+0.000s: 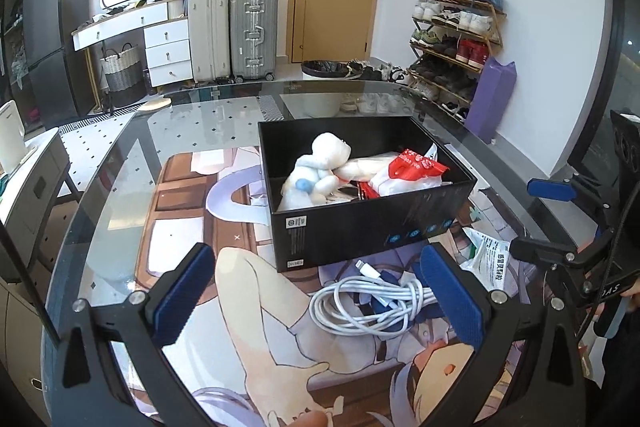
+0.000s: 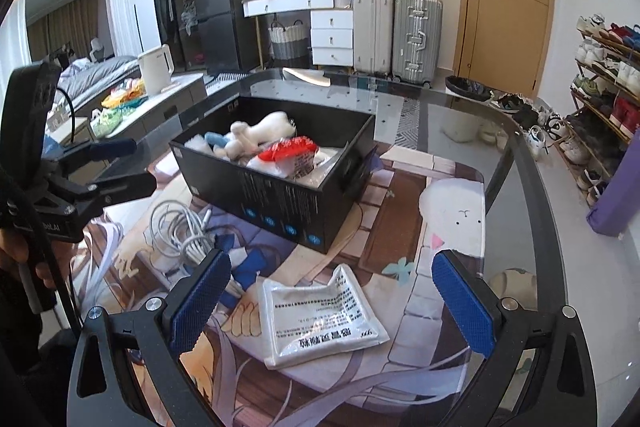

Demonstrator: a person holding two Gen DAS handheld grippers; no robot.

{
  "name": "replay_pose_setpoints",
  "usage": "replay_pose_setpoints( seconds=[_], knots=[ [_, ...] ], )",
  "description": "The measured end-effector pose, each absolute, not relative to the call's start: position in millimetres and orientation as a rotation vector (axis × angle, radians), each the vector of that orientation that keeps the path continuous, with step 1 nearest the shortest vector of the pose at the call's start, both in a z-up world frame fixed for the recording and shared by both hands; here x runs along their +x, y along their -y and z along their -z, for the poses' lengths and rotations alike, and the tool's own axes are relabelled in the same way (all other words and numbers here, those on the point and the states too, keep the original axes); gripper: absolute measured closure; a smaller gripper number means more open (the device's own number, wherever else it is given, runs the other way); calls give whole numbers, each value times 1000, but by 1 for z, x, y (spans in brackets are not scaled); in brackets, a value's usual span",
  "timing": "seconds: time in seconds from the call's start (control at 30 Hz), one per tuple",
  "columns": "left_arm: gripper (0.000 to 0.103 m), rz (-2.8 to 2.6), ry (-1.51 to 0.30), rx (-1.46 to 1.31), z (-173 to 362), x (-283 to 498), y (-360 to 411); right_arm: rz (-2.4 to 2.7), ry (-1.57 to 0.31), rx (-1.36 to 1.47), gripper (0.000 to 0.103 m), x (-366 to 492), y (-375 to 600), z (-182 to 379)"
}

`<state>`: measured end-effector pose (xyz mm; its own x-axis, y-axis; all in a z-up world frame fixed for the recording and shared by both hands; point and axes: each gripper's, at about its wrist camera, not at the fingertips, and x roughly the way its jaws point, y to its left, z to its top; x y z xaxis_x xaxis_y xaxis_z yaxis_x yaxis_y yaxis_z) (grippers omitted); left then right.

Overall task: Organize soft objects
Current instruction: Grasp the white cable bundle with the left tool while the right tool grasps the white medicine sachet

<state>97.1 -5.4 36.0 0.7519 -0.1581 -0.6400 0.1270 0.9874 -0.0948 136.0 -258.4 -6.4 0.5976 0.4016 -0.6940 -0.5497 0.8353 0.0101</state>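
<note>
A black box [image 1: 360, 227] [image 2: 280, 187] stands on the printed mat. It holds a white plush toy [image 1: 320, 167] [image 2: 260, 133] and a red-and-white bag [image 1: 412, 167] [image 2: 288, 155]. A coiled white cable [image 1: 368, 303] [image 2: 180, 231] lies in front of the box, between my left gripper's open jaws. My left gripper [image 1: 316, 291] is open and empty above it. A white foil pouch [image 2: 316, 319] [image 1: 490, 255] lies flat on the mat between my right gripper's jaws. My right gripper [image 2: 332, 291] is open and empty over it.
The glass table [image 1: 120, 195] [image 2: 516, 155] has a curved edge. A shoe rack [image 1: 452, 43] and purple bag [image 1: 490, 99] stand at the right. Suitcases [image 1: 232, 35], drawers and a door are behind. A white kettle [image 2: 156, 69] sits on a side cabinet.
</note>
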Motion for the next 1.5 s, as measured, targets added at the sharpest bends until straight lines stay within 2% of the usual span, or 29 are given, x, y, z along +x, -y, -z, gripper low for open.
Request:
replay_pose_setpoints(
  seconds=[0.4,1.5],
  knots=[
    [0,212,-769,-6,-23,98,16,-563,-869,-281,1,142,253,35],
    [0,228,-929,32,16,113,37,-598,-960,-317,1,146,241,70]
  ],
)
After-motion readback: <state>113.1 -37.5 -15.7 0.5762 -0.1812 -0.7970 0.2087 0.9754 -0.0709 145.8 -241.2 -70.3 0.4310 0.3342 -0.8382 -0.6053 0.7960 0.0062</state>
